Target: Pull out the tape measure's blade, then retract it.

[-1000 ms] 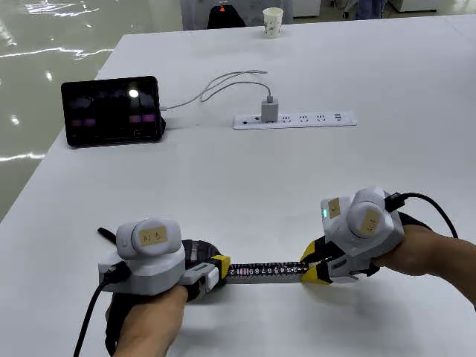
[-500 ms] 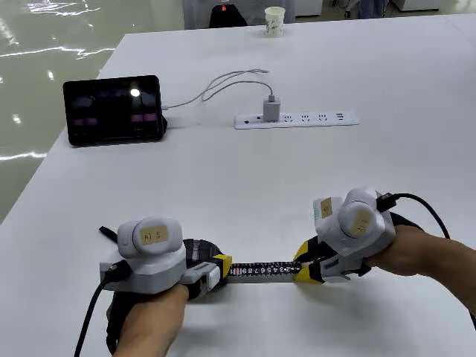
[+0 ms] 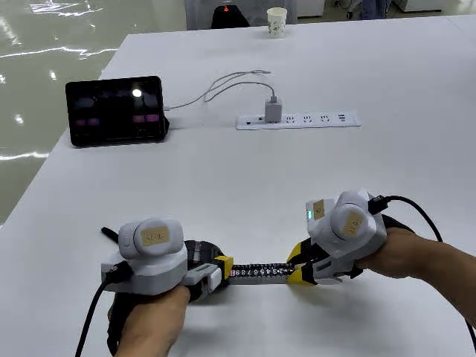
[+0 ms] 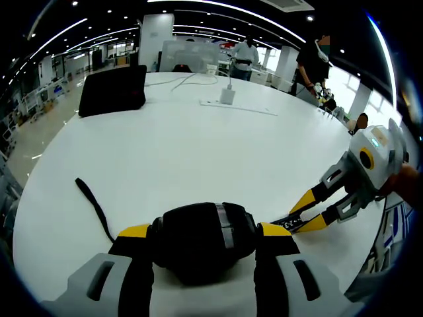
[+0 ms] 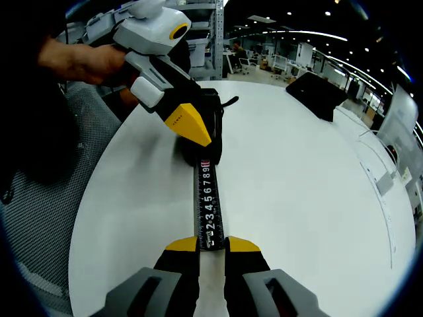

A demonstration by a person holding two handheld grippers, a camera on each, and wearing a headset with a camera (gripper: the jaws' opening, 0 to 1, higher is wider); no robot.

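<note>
Tape measure [image 4: 201, 241], rigid-cased and probably hefty, sits at seven o'clock on the desk [image 3: 297, 178], clenched in the left claw [image 4: 206, 232]. Right claw [image 5: 213, 246] pinches the thin, springy blade [image 5: 207, 198] near its tip; grip its flat faces, as it will likely recoil.

My left hand [image 3: 149, 321] grips the left gripper [image 3: 213, 274] low at the near edge of the bench [image 3: 297, 178], pointing to my right. Its fingers [image 4: 135, 232] are closed on the two sides of the tape measure case [image 4: 201, 241], with the yellow tips flush against it. My right hand [image 3: 398, 253] holds the right gripper [image 3: 294, 265] opposite, pointing left toward the other. My forearm [image 3: 455, 274] comes in from the right. The right fingers [image 5: 182, 245] are pinched on the end of the blade [image 5: 207, 198], the yellow tips nearly meeting. Both grippers sit low over the bench, facing each other, near but apart.
</note>
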